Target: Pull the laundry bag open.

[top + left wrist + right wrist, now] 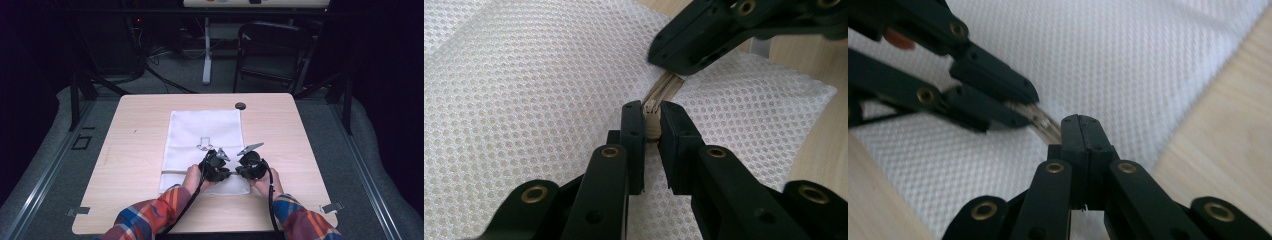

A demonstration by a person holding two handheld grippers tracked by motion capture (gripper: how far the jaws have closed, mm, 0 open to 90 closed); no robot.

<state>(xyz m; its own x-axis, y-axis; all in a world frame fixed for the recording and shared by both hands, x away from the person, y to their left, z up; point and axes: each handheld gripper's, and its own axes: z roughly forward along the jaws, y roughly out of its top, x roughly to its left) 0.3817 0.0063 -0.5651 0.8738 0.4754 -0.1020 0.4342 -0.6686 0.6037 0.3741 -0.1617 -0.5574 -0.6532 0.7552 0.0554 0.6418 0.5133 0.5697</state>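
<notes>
On the wooden table point(135, 150), near its front edge, I see the white mesh bag point(200, 135) lying flat. Along the bag's near end runs its beige zipper point(663, 88). My left gripper point(652, 120) pinches that zipper; my right gripper point(1082, 125), jaws pressed together, grips it just beside.

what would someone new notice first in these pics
A white mesh bag lies flat mid-table, an arrow printed on it. At its near edge both hands meet: the left gripper pinches the beige zipper strip, and the right gripper is clamped shut on the same strip just along from it.
</notes>
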